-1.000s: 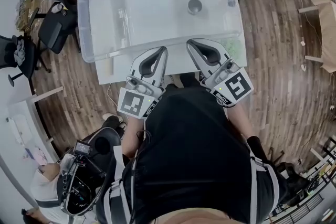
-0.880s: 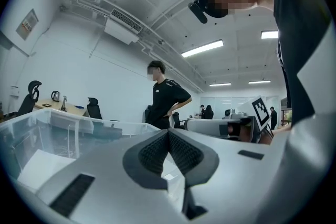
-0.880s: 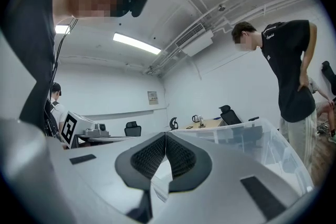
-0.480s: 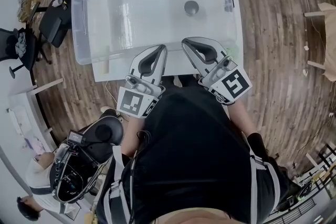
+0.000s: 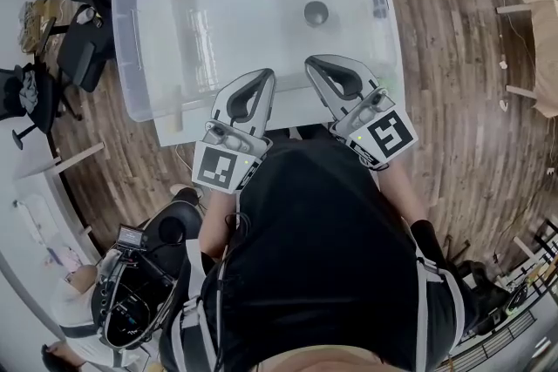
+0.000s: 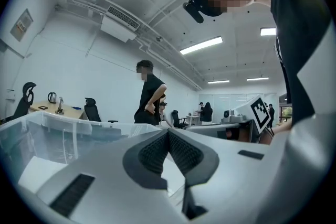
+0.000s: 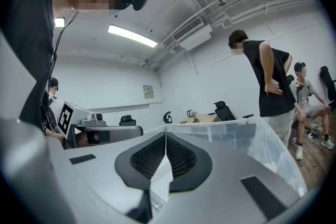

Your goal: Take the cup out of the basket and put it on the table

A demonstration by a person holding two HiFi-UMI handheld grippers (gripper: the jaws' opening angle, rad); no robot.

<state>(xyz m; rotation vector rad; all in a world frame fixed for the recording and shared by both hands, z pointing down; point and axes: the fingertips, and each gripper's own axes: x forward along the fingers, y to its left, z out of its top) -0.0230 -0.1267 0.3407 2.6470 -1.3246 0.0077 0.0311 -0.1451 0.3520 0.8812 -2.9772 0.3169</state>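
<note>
Small grey cup [image 5: 316, 12], far-right corner of clear plastic basket [image 5: 126, 48]: likely light, rigid, pinch its rim; left gripper [image 5: 261, 77], right gripper [image 5: 316, 62] both pressed together, empty.

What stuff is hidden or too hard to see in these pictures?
1. Head view: the cup is tiny and seen only from above, so its sides are hidden.
2. Head view: the table is mostly covered by the basket.
3. Gripper views: no cup shows. The left hand-held gripper and right hand-held gripper fill the lower picture.
</note>
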